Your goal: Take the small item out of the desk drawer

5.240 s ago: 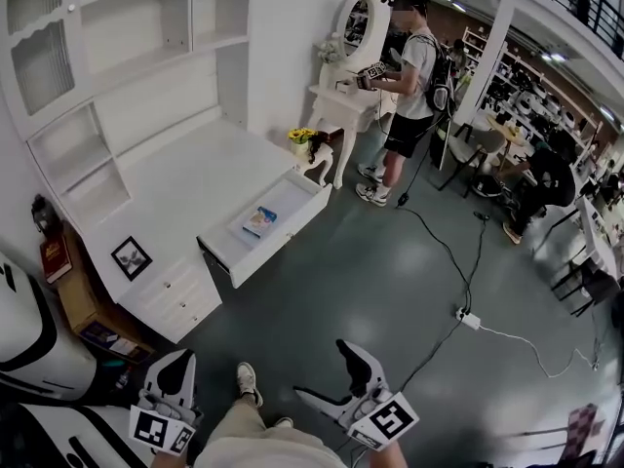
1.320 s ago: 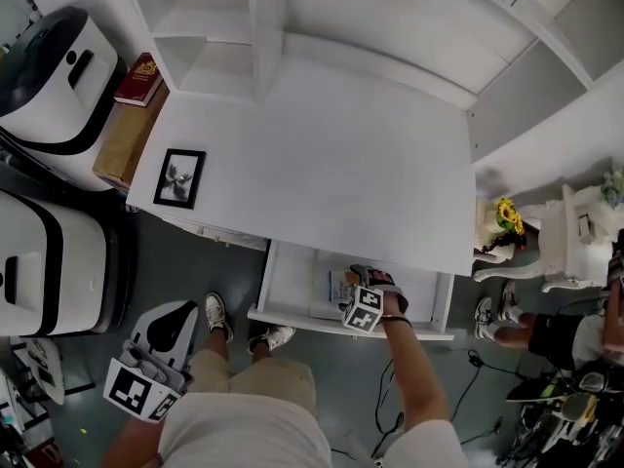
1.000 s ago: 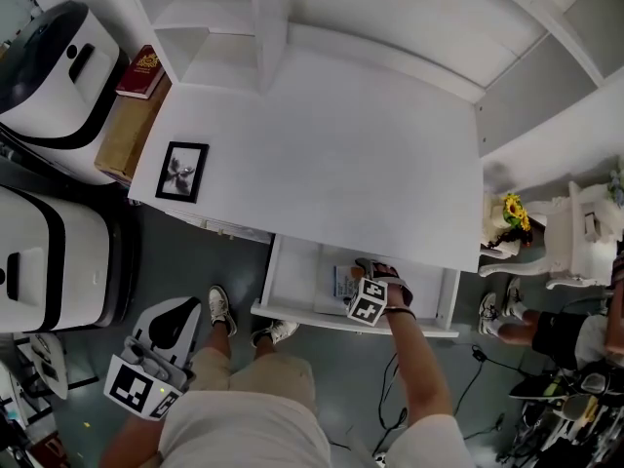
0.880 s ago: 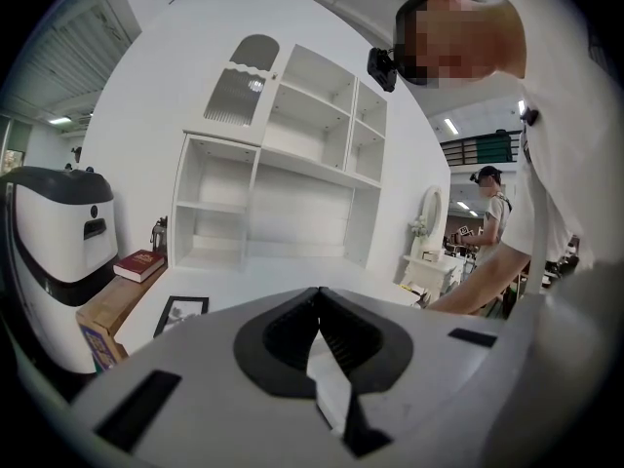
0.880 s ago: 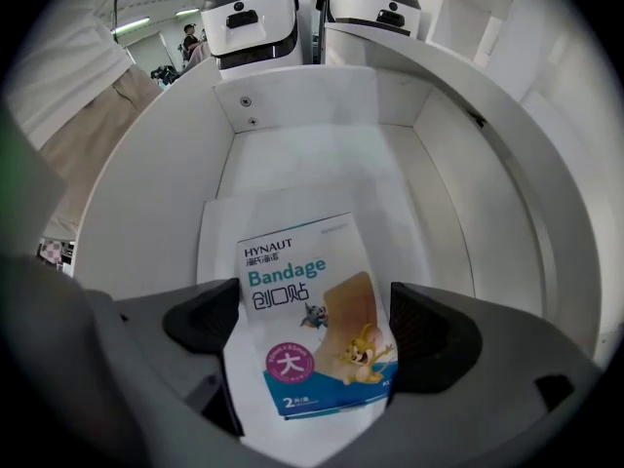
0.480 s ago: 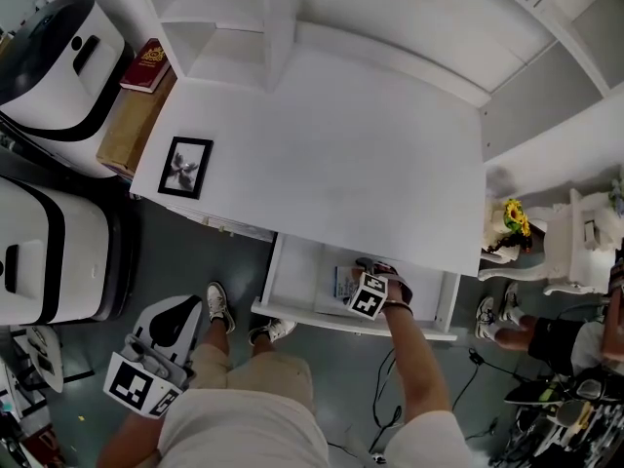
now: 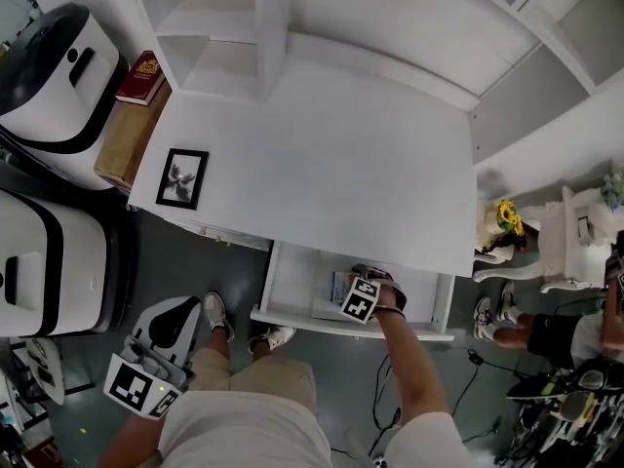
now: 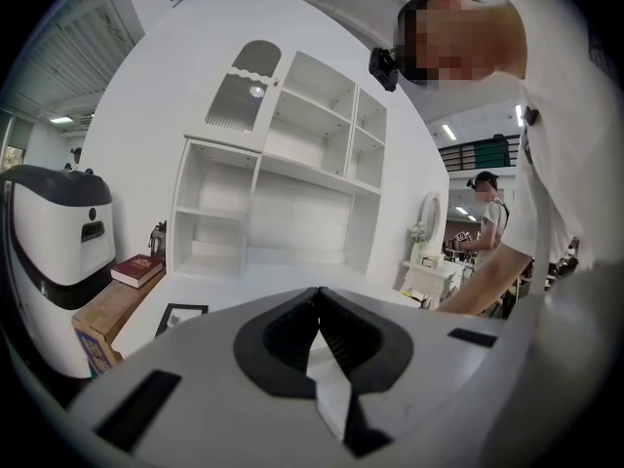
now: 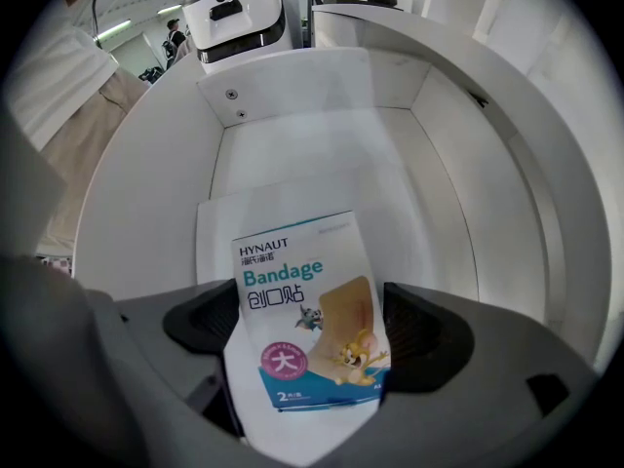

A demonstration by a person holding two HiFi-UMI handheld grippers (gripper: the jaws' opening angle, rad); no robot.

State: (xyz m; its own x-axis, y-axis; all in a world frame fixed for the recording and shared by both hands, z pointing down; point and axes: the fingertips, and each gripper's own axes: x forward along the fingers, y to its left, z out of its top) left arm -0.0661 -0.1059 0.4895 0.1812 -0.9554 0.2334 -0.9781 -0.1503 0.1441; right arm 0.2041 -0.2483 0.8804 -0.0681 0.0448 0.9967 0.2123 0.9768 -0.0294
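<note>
Near the middle of the open white desk drawer [image 7: 292,279], the right gripper [image 9: 312,331] pinches the flat white-and-teal bandage packet [image 9: 292,281] by its side edges, apparently for lifting out, while the left gripper [image 8: 320,328], jaws pressed together empty, hangs idle outside the drawer's front.

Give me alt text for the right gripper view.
A cartoon-printed bandage box sits clamped at both sides by the right gripper, inside the open white drawer. A white sheet lies beneath it.
</note>
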